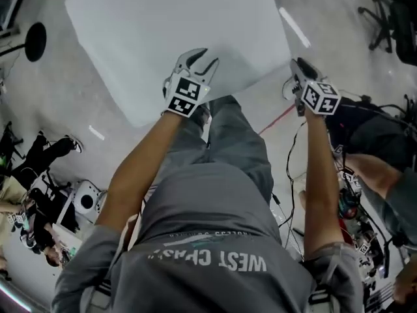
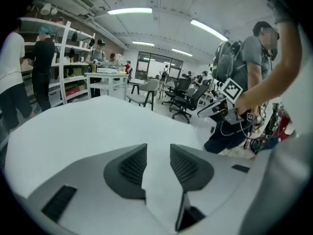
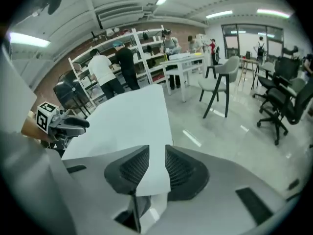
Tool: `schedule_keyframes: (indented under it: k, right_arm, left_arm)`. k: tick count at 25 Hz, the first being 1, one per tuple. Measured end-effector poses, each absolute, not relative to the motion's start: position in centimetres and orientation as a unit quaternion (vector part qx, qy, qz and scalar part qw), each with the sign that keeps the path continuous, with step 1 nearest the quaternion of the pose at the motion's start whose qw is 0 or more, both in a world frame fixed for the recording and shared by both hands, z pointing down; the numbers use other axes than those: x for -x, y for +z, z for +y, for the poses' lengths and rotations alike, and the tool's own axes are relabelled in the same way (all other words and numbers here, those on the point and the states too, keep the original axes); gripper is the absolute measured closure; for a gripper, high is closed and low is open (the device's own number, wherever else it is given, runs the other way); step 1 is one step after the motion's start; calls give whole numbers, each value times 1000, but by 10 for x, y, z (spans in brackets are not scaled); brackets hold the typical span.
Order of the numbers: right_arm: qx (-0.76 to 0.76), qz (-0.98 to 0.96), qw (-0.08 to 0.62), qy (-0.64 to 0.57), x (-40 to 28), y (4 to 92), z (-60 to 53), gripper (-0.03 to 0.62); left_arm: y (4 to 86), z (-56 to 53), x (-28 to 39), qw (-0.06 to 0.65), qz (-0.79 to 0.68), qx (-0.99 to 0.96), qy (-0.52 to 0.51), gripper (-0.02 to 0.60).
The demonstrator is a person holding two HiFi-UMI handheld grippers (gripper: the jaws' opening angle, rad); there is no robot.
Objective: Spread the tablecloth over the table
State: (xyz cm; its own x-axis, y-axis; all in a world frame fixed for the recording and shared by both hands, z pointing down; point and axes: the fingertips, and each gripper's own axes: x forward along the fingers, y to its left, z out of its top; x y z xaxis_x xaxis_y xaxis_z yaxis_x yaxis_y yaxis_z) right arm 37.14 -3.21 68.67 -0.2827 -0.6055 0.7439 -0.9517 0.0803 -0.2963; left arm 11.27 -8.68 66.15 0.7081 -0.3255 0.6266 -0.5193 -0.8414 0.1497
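Note:
The white tablecloth (image 1: 176,31) lies flat over the table in front of me. My left gripper (image 1: 201,60) hovers over the cloth's near edge with its jaws apart. In the left gripper view, cloth (image 2: 88,126) fills the gap of the left gripper (image 2: 158,151), and the pads do not press it. My right gripper (image 1: 298,67) is at the cloth's near right corner. In the right gripper view that corner (image 3: 154,173) lies loosely in the gap of the right gripper (image 3: 157,153). Each gripper shows in the other's view: right gripper (image 2: 215,109), left gripper (image 3: 68,124).
Office chairs (image 2: 188,99) and a grey chair (image 3: 220,84) stand on the glossy floor past the table. People work at white shelves (image 3: 122,58). Cables (image 1: 290,168) and gear (image 1: 81,201) lie on the floor beside my legs. Another person (image 1: 384,168) is close on my right.

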Motion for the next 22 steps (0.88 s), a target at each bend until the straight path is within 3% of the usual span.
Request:
schedule_keyframes:
  k: [5,7,10,22]
  right_arm:
    - [-595,-729,156,299,-313,600,-61,551]
    - [-592,-748,118,275,-276,555,-68,583]
    - [-567,-789,78,221,-216,482,-75,585]
    - [-413,-909,46,41,-23,252,-89,583]
  left_arm:
    - [595,-101,-135,130,-224,-934,248,484]
    - [560,-100,-128,117,-221,-942,225,533]
    - [503,-97,-103,97,-227,-951,187,579]
    - [280,-106,24,-2,-300,-948,101,582]
